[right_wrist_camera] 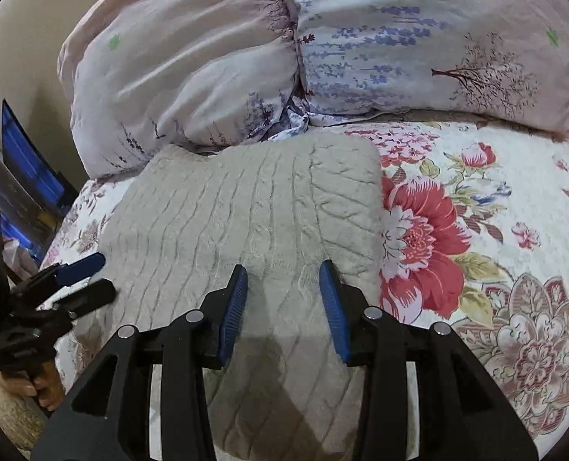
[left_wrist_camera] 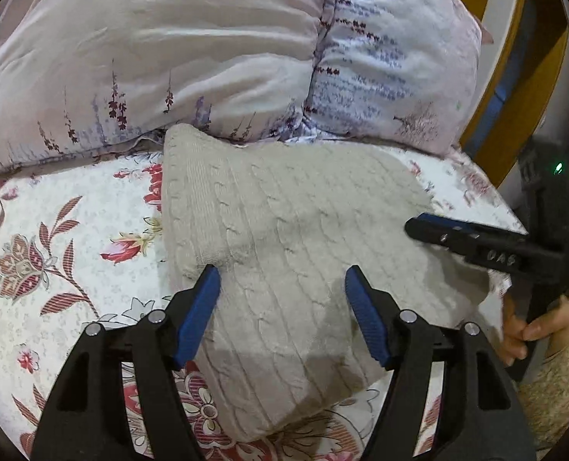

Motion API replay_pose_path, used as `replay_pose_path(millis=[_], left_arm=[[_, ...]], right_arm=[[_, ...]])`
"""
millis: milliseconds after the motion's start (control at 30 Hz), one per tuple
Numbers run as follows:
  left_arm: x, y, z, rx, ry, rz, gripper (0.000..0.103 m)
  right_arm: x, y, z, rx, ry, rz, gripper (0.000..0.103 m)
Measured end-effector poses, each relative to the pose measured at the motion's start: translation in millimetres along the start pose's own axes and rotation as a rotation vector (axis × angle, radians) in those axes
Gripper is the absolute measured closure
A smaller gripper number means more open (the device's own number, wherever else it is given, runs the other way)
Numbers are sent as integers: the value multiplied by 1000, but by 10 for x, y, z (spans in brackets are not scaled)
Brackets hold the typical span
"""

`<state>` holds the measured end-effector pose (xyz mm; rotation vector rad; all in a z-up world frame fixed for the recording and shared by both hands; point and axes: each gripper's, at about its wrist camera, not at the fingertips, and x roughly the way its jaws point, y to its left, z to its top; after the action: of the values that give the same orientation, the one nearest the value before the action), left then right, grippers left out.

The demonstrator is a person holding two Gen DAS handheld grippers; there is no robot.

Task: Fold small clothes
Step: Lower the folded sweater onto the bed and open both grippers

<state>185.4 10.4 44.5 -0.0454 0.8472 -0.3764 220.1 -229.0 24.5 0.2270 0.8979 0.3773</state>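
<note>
A beige cable-knit garment (left_wrist_camera: 284,215) lies folded in a thick pad on the flowered bedsheet (left_wrist_camera: 54,230), its far edge against the pillows. My left gripper (left_wrist_camera: 282,278) hovers over the garment's near half, open, with only flat knit showing between its blue pads. In the right wrist view the same garment (right_wrist_camera: 246,199) fills the middle. My right gripper (right_wrist_camera: 282,271) is open above its near right part and pinches nothing. Each gripper shows in the other's view: the right one (left_wrist_camera: 419,226) at the garment's right edge, the left one (right_wrist_camera: 102,274) at its left edge.
Two puffy pillows with a lavender print (left_wrist_camera: 169,57) (right_wrist_camera: 399,50) lie along the back of the bed. A yellow wooden frame (left_wrist_camera: 515,57) stands beyond the bed's right edge. A hand (left_wrist_camera: 530,330) in a fuzzy sleeve holds the right gripper's handle. Bare flowered sheet (right_wrist_camera: 476,230) extends to the right.
</note>
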Motion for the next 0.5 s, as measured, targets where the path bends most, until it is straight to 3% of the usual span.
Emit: replay_pose_path(millis=[200,500], left_arm=[[38,-131,-94,81,-17,95,32],[-200,-172,-202,71,-42,185,25]], right_arm=[[-43,-1,-119,1,-43,-9,62],[-421,235,-236,-62,-101,-67,61]])
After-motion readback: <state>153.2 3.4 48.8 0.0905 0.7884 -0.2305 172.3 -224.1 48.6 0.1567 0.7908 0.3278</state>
